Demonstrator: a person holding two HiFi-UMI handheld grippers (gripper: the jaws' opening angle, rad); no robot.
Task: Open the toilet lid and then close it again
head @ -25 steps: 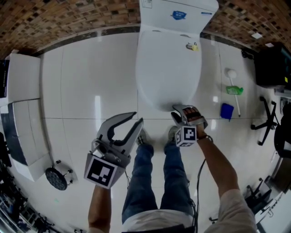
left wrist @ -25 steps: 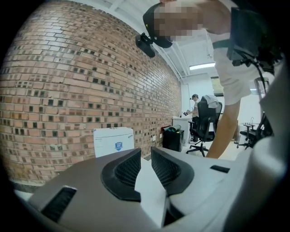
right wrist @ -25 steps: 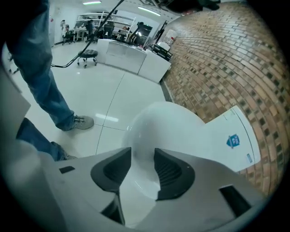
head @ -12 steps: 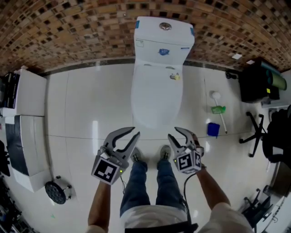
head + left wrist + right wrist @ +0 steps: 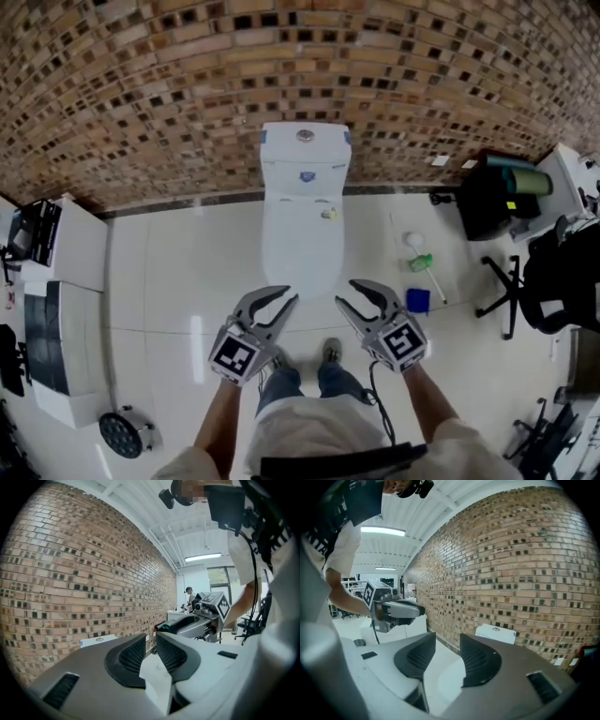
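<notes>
The white toilet [image 5: 300,244] stands against the brick wall with its lid down, and its tank [image 5: 305,155] is behind it. My left gripper [image 5: 289,296] and right gripper [image 5: 344,292] hover side by side in front of the bowl, well clear of it. Both point toward the wall. In the left gripper view the left gripper's jaws [image 5: 151,641] stand narrowly apart with nothing between them, and the tank top [image 5: 96,641] shows past them. In the right gripper view the right gripper's jaws [image 5: 447,641] stand wider apart and empty, with the tank [image 5: 496,632] ahead.
A toilet brush [image 5: 422,267] and a small blue object [image 5: 418,300] lie right of the bowl. A black bin [image 5: 487,202] and an office chair [image 5: 553,281] stand at the far right. White cabinets [image 5: 56,281] and a round black object [image 5: 122,433] are at the left.
Both grippers rose and drew back from the toilet's front. The right one left the lid's front edge and rolled upright. The view now takes in the whole toilet and wall.
</notes>
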